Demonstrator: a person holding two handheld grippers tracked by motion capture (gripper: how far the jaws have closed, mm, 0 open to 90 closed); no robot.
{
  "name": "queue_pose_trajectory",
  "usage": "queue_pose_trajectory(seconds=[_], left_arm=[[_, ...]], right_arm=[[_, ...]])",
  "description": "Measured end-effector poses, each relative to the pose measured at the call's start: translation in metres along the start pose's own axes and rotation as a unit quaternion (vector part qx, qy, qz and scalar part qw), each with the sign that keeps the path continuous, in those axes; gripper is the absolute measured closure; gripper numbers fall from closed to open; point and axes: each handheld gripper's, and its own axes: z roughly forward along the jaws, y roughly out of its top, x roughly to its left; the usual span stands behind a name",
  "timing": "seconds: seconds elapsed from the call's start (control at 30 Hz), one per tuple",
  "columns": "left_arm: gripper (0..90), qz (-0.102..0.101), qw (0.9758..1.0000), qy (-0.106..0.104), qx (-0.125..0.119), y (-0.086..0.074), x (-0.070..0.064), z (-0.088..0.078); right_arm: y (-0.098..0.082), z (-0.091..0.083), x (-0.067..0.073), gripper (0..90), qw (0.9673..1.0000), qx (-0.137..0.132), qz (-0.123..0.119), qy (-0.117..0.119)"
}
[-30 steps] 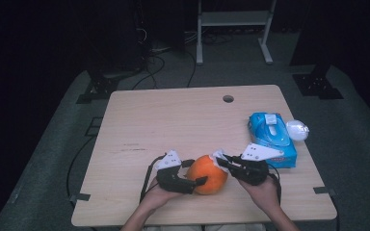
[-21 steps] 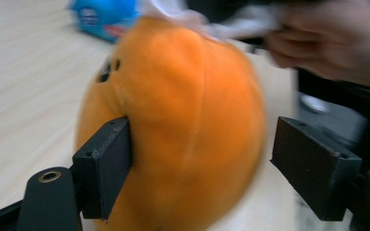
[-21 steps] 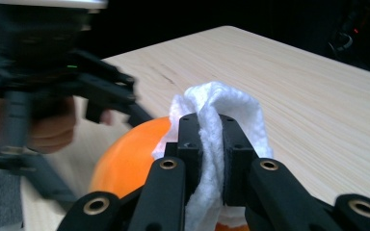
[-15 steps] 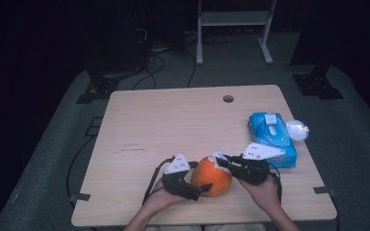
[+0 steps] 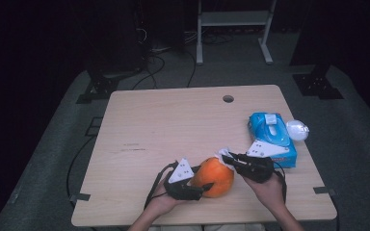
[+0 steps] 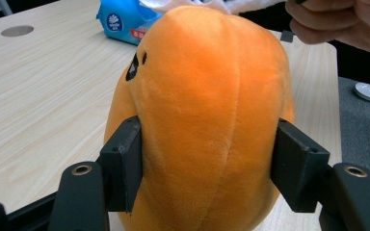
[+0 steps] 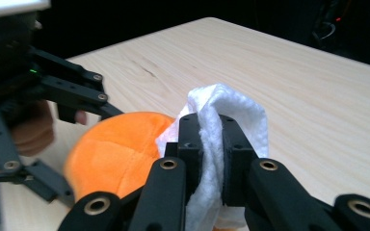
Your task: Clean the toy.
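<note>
An orange plush toy [image 5: 214, 176] shaped like a pumpkin stands near the table's front edge. My left gripper [image 5: 204, 177] comes at it from the left. Its jaws have just been closing, and in the left gripper view both pads [image 6: 125, 163] press into the sides of the plush [image 6: 202, 96]. My right gripper [image 5: 225, 157] reaches in from the right at the top of the toy. It is shut on a folded white tissue [image 7: 226, 106] that rests against the plush [image 7: 115, 149].
A blue tissue pack [image 5: 272, 134] lies at the table's right edge, just behind my right hand, with a white round object [image 5: 297, 129] beside it. A cable hole [image 5: 228, 98] sits at the back of the wooden table [image 5: 173, 125].
The left gripper's jaws spread wider around the plush, then closed onto its sides. The left hand shifted slightly toward the front. The right gripper kept the tissue at the toy's top.
</note>
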Motion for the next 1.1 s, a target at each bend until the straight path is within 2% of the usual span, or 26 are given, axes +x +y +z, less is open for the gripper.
queue_pose_trajectory(seconds=[0.03,0.1,0.13,0.17,0.2,0.27,0.37,0.4,0.47,0.5,0.6,0.67,0.73,0.8,0.83,0.9,0.93,1.0,1.03,1.1], left_arm=[[35.7,0.005,1.0000,0.000,0.000,0.000,0.000,0.000],[35.8,0.008,1.0000,0.001,0.000,0.000,-0.002,0.000],[35.8,0.010,0.9999,0.002,0.003,0.000,-0.002,0.000],[35.8,0.013,0.9999,0.004,0.005,0.000,-0.003,0.000],[35.9,0.013,0.9999,0.004,0.005,0.000,-0.003,-0.001],[36.5,0.013,0.9999,0.004,0.003,0.000,-0.002,-0.002],[37.2,0.022,0.9997,0.007,0.002,0.001,-0.005,-0.001],[37.3,0.025,0.9997,0.007,0.002,0.001,-0.005,-0.001],[38.2,0.023,0.9997,0.005,0.001,0.002,-0.004,-0.001],[38.5,0.019,0.9998,0.002,0.001,0.003,-0.003,-0.002],[39.3,-0.021,0.9997,0.006,-0.007,0.006,0.009,-0.007],[39.8,-0.024,0.9995,0.019,-0.006,0.005,0.014,-0.012],[40.2,-0.032,0.9993,0.020,-0.007,0.004,0.017,-0.015],[40.3,-0.033,0.9992,0.020,-0.007,0.004,0.017,-0.014],[40.4,-0.032,0.9993,0.019,-0.008,0.005,0.016,-0.014],[40.6,-0.031,0.9993,0.019,-0.010,0.006,0.016,-0.015],[40.6,-0.032,0.9992,0.021,-0.010,0.007,0.015,-0.014],[40.6,-0.030,0.9993,0.021,-0.009,0.009,0.013,-0.014],[40.6,-0.027,0.9994,0.021,-0.005,0.010,0.013,-0.015],[40.7,-0.026,0.9994,0.021,-0.007,0.011,0.014,-0.018]], right_arm=[[0.003,0.000,0.006,80.9,0.9999,-0.001,-0.011,0.006],[0.010,0.002,0.019,81.0,0.9990,-0.010,-0.022,0.037],[0.013,0.004,0.025,81.0,0.9984,-0.007,-0.034,0.045],[0.014,0.008,0.030,81.0,0.9978,-0.001,-0.051,0.041],[0.015,0.010,0.031,81.0,0.9977,0.005,-0.058,0.035],[0.012,0.011,0.021,81.0,0.9987,0.002,-0.036,0.035],[0.003,0.006,0.001,81.0,0.9999,0.005,0.001,0.014],[0.001,0.004,-0.004,81.1,0.9999,0.005,0.013,0.010],[0.000,0.001,-0.004,81.2,0.9995,-0.003,0.026,0.020],[0.002,0.000,0.000,81.1,0.9994,-0.007,0.023,0.025],[0.009,0.000,0.010,81.2,0.9984,-0.026,0.009,0.049],[0.007,0.003,0.008,81.2,0.9985,-0.026,0.009,0.048],[-0.001,0.007,-0.001,81.2,0.9984,-0.020,0.027,0.045],[-0.007,0.010,-0.010,81.2,0.9983,-0.016,0.042,0.037],[-0.006,0.009,-0.010,81.2,0.9986,-0.015,0.040,0.032],[-0.001,0.005,-0.004,81.1,0.9985,-0.023,0.036,0.034],[0.002,0.003,0.001,81.1,0.9980,-0.030,0.033,0.044],[0.008,0.004,0.011,81.1,0.9978,-0.033,0.012,0.055],[0.009,0.005,0.014,81.1,0.9982,-0.030,0.003,0.052],[0.006,0.007,0.010,81.1,0.9986,-0.024,0.007,0.046]])
